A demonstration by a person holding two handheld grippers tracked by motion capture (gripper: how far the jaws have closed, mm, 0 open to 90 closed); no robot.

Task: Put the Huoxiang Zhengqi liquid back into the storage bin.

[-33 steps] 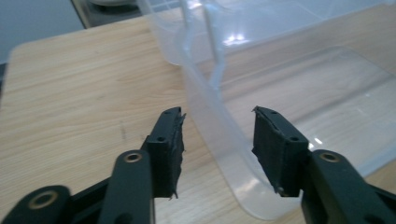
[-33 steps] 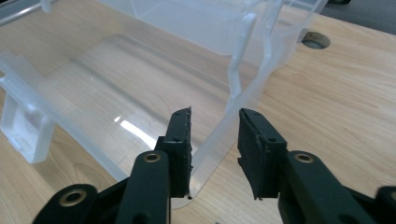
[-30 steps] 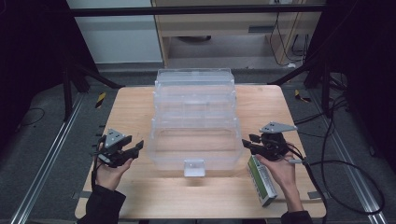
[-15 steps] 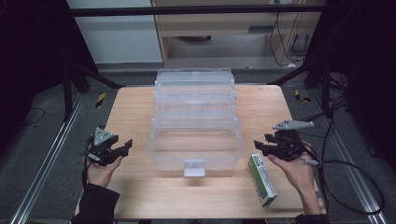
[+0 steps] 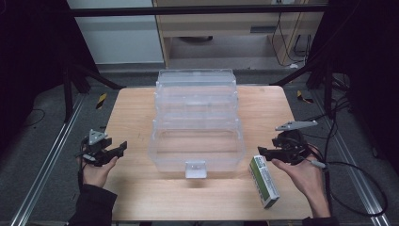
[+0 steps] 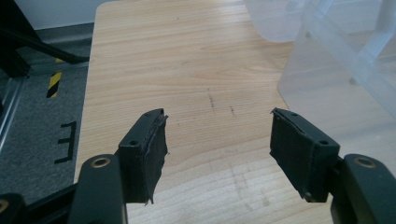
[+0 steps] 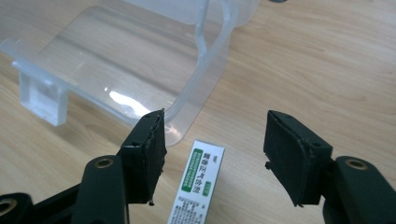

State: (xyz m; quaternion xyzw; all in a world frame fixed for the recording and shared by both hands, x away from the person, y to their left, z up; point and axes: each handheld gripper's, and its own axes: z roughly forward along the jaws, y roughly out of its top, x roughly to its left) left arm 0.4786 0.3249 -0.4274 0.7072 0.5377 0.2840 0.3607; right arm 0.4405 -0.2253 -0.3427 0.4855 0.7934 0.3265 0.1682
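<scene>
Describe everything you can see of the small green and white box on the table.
The small box is a slim, oblong carton, seemingly cardboard, white with a green panel and fine printed text too small to read. It lies flat and closed on the wooden table near its front right corner, angled slightly, just right of the clear plastic container, close to it without clearly touching. The right hand-held gripper hangs above its far end with jaws apart, not touching it.

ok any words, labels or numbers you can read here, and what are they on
Box: printed text on a green panel and lines below it, too small and blurred to read.
Same box, high view: green and white label, unreadable.
Clear bin: no text.
Floor: black mark like an "E", unclear.
</scene>
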